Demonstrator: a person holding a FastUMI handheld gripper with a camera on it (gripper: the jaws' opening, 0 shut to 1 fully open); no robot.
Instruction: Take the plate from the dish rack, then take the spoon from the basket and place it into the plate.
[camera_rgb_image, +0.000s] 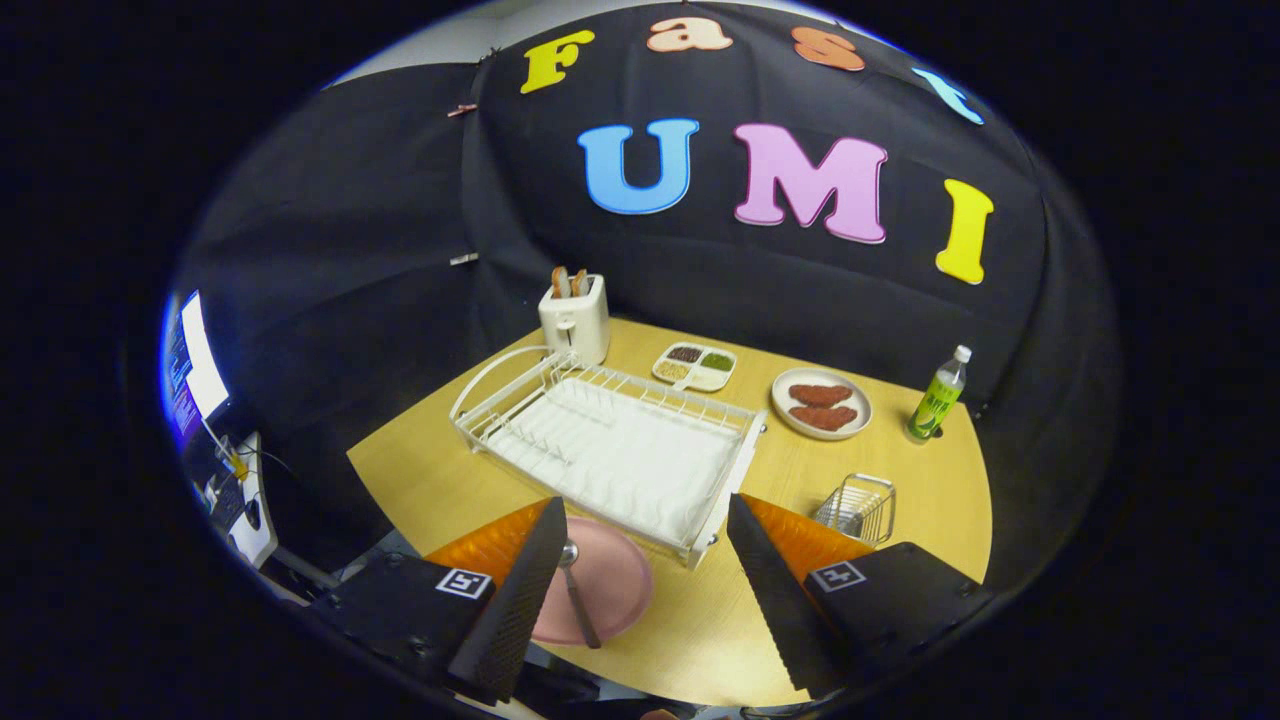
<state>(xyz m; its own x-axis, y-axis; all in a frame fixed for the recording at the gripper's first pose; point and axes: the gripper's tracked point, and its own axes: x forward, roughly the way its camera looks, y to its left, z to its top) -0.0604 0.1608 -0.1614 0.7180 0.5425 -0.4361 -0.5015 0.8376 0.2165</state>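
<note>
We are holding the gripper (645, 540) above the wooden table (900, 480), its fingers spread wide and grasping nothing. The round pink plate (612, 580) is lying flat on the table just in front of the white wire dish rack (610, 445), and the metal spoon (577, 592) is resting in it beside the left finger. The small wire basket (857, 507) is sitting to the rack's right. Behind the rack, we are seeing a white toaster (575, 318); a green-labelled bottle (937, 398) is standing farther right, its writing too small to read.
</note>
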